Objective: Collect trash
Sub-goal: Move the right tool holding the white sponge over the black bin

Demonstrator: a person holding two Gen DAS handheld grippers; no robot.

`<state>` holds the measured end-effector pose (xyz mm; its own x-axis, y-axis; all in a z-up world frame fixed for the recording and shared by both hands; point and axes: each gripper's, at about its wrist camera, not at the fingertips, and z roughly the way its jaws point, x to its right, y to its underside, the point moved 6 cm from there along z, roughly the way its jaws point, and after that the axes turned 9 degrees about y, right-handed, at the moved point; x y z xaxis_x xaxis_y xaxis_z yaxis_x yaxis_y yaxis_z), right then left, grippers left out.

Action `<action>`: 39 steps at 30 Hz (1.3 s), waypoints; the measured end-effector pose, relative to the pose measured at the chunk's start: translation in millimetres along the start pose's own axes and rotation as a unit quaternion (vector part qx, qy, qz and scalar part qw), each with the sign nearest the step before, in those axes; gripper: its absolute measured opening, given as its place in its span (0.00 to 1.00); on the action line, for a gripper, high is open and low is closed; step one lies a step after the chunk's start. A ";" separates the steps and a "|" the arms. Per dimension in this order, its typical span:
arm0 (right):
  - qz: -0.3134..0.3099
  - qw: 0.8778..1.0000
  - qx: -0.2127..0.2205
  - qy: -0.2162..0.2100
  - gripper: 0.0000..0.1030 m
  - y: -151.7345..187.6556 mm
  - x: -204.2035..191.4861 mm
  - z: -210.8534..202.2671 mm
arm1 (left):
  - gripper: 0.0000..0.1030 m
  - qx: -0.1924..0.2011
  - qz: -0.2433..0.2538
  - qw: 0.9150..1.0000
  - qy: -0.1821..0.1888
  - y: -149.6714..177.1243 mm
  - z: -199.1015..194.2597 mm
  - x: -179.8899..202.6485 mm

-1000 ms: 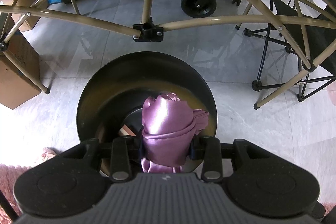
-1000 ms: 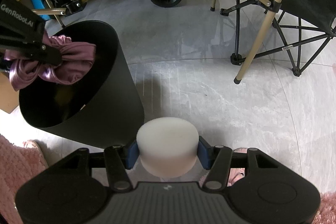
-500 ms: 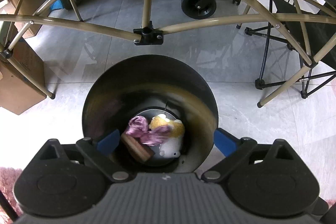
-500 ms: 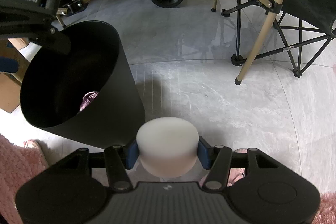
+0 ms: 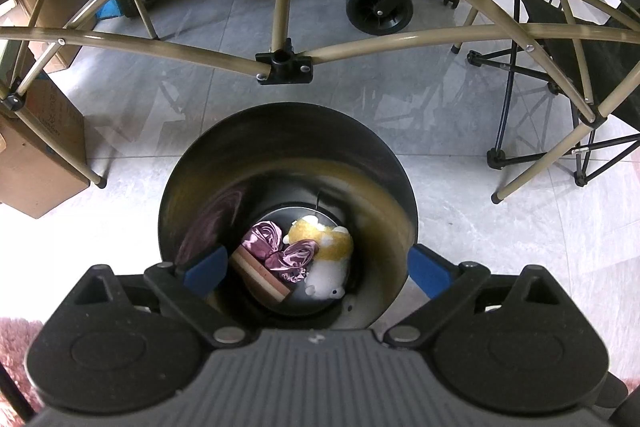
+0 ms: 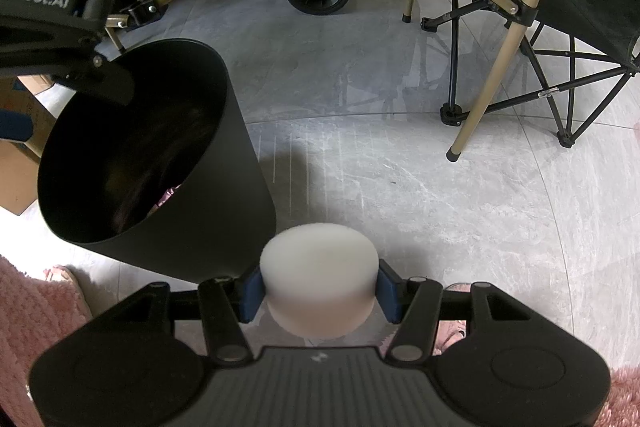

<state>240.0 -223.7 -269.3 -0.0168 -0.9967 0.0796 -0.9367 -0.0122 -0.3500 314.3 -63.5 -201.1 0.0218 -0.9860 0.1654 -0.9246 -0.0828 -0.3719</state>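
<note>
I had the left gripper (image 5: 316, 269) spread wide and empty over the black bin (image 5: 286, 123), purple cloth (image 5: 280, 251) lying at its bottom. Right gripper (image 6: 318, 291) clamped the white foam puck (image 6: 319, 283) beside the bin; risk was clipping the rim and dropping it outside.

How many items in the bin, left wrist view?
4 visible at the bottom of the bin: purple cloth, wooden block under it, yellow plush, white plush. More may be hidden underneath.
</note>
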 end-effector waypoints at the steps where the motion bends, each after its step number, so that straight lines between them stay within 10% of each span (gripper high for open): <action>1: 0.000 1.000 0.000 0.000 0.54 0.0 -0.1 0.1 | 0.96 0.000 0.000 1.000 0.000 0.1 -0.3 -0.1; 39: -0.029 0.996 0.077 -0.042 0.54 -34.6 -54.5 -50.4 | 1.00 0.045 -0.056 0.997 -0.043 10.2 -45.3 -92.0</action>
<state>255.7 -164.9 -214.5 0.0709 -0.9971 0.0284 -0.8700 -0.0757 -0.4872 285.6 32.9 -178.8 0.1579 -0.9784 0.1334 -0.8773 -0.2010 -0.4359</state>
